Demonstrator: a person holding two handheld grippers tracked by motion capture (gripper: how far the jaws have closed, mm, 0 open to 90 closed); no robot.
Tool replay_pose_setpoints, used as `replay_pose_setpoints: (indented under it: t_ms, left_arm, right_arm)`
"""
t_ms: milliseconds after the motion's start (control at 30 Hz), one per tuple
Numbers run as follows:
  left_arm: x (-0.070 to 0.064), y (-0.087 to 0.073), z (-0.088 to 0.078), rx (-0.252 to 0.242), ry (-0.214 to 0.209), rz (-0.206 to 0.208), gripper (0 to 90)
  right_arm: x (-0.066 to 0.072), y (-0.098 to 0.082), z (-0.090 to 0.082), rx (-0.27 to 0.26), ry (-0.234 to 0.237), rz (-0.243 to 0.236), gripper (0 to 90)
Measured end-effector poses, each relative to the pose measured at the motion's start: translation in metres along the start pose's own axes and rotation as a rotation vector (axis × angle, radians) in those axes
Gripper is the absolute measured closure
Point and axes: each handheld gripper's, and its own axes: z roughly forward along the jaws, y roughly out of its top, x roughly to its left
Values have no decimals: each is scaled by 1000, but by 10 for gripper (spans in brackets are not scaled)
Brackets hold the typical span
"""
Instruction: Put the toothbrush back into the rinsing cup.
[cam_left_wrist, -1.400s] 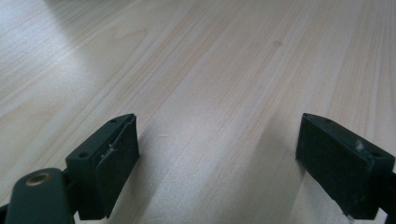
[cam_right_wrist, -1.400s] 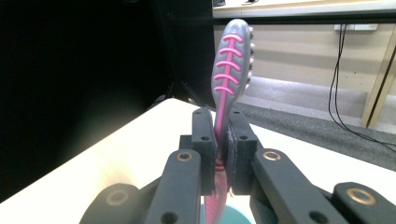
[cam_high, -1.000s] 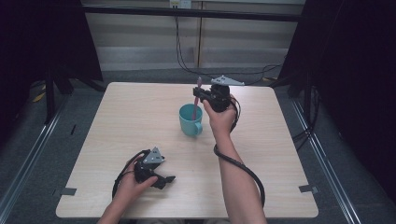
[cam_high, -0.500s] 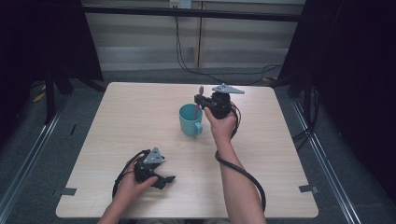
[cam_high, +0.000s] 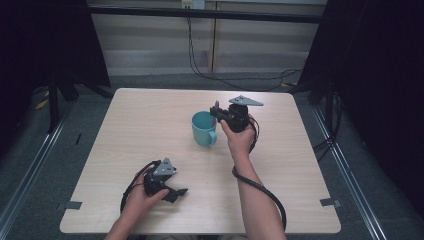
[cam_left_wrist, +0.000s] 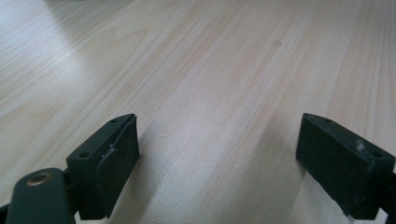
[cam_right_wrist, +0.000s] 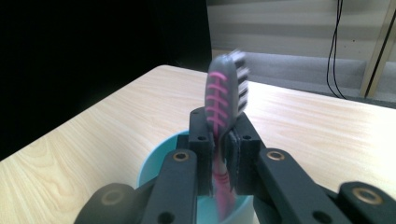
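Clearly we have the light, stiff, slippery toothbrush (cam_right_wrist: 223, 112) pinched at its neck by the closed jaws of our right gripper (cam_right_wrist: 219, 154) above the cup (cam_high: 204, 127), which suits it, while our left gripper (cam_left_wrist: 219, 163) rests wide open and empty on the bench (cam_high: 150, 130).

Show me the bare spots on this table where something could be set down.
Free: the far left quarter of the table, left of the teal mug, and the near right corner. Crowded: the centre, where the right gripper holds a toothbrush over the mug, and near left, around the left gripper.
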Motion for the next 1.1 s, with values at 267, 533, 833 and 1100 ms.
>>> replay_pose_setpoints:
  t_ms: [267, 533, 833, 1100]
  left_arm:
    - [0, 0, 0, 1, 2, 0, 129]
    - [0, 0, 0, 5, 1, 5, 129]
    - [0, 0, 0, 4, 0, 5, 129]
    - [0, 0, 0, 4, 3, 3, 129]
  right_arm:
    - [-4, -6, -4, 0, -6, 11, 815]
    - [-5, -10, -4, 8, -11, 16, 797]
    - [-5, -12, -6, 20, -25, 15, 679]
    - [-5, -12, -11, 25, -31, -6, 542]
